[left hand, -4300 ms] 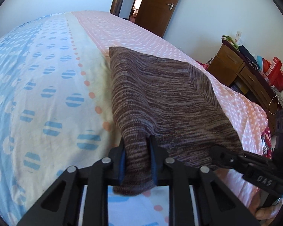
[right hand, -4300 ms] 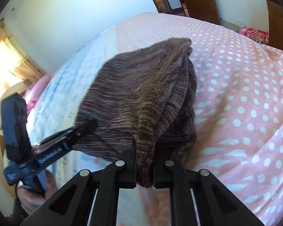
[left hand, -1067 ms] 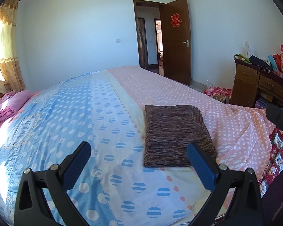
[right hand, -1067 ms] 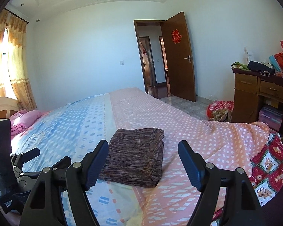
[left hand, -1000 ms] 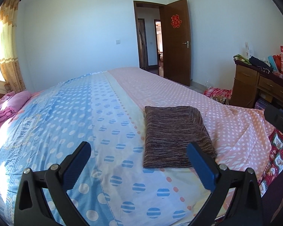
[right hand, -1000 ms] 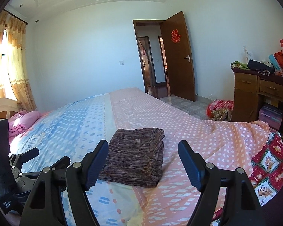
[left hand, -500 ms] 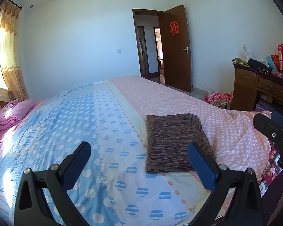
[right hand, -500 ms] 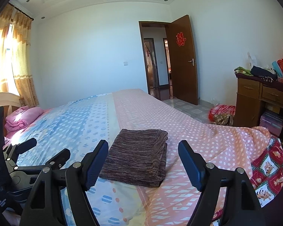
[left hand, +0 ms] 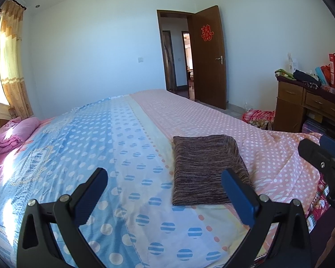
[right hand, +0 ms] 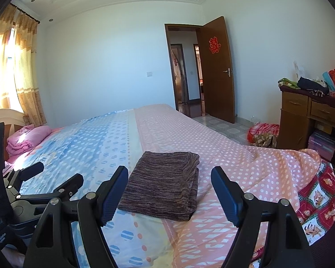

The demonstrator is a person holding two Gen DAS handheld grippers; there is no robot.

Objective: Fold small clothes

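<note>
Left wrist view: the left gripper (left hand: 165, 189) has its fingers wide apart, holding nothing; the brown garment (left hand: 208, 169) lies folded on the bed (left hand: 78, 147). Right wrist view: the right gripper (right hand: 169, 192) is also spread wide and holds nothing; the garment (right hand: 165, 182) lies flat between its fingertips, not touched.

The folded garment (right hand: 165, 183) lies flat on the bed (right hand: 234, 156), ahead of both tools. It sits ahead and between the fingers of the right tool (right hand: 169, 192), and ahead-right of the left tool (left hand: 165, 198). The left tool is left of the right tool.
</note>
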